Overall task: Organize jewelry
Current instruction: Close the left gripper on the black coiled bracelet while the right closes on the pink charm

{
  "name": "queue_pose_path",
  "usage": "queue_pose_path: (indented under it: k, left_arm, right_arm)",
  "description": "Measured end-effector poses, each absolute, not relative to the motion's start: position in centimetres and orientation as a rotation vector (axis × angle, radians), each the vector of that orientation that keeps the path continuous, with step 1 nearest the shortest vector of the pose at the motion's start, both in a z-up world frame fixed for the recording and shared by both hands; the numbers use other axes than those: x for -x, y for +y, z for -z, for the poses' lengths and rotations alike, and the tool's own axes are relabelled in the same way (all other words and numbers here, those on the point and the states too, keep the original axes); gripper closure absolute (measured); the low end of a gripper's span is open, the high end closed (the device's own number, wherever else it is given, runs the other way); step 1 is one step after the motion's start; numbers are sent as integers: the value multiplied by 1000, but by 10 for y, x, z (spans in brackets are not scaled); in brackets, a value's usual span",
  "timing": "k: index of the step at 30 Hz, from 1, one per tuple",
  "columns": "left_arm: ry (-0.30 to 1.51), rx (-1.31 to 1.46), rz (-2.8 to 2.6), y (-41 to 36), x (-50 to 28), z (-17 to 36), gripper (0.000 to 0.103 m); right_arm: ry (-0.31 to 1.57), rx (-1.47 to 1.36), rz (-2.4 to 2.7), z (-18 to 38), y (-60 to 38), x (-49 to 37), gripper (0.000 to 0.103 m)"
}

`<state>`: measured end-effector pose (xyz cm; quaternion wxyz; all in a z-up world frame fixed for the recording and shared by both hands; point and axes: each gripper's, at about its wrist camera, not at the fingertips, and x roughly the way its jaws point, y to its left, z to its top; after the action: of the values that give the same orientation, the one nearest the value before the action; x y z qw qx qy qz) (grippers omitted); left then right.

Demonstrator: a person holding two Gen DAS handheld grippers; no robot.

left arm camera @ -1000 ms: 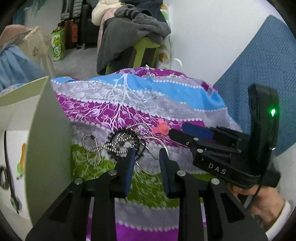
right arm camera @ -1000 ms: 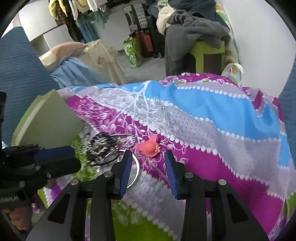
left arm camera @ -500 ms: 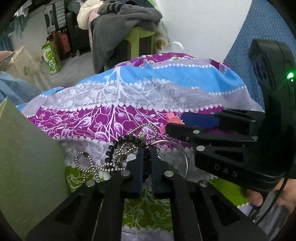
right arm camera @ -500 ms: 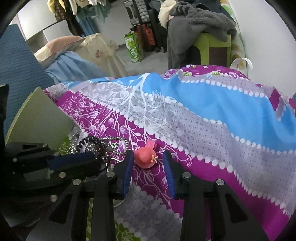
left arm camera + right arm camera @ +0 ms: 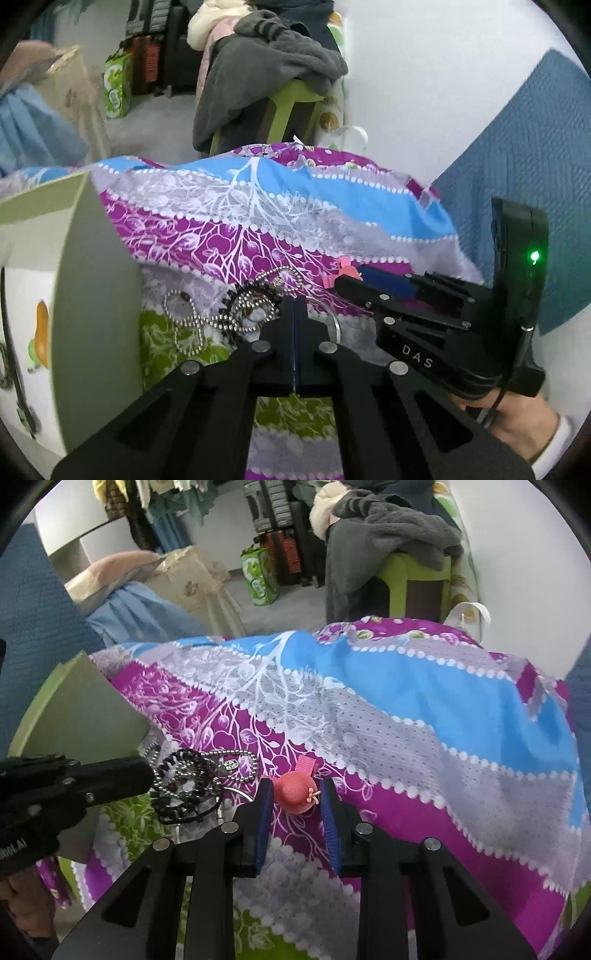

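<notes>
Right wrist view: patterned bedspread, clothes-heaped green stool behind, jaws apart around pink hair clip.

The green box walls off the left of the tangled chains, the right gripper crowds their right, and open bedspread lies beyond.
</notes>
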<state>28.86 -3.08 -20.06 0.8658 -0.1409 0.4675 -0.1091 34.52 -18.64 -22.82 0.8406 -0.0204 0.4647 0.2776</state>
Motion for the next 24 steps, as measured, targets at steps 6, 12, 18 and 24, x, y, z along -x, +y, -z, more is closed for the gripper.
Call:
queue_pose_path:
  k: [6,12,18,24]
  left_arm:
    - [1018,230,245,-40,-283,211,102]
    - [1050,143,225,-51,-289,225,79]
    - [1062,11,208,-66,-298,232,79]
    - [1040,-80,201,-72,-305,239,82]
  right_arm:
    - [989,42,-566,227,-189,-328,80]
    - [984,27,-562,228,-194,-321,80]
    - [1004,-17,-529,232,-207,-328,80]
    - [1010,-24,-528,232,-209,-330,80]
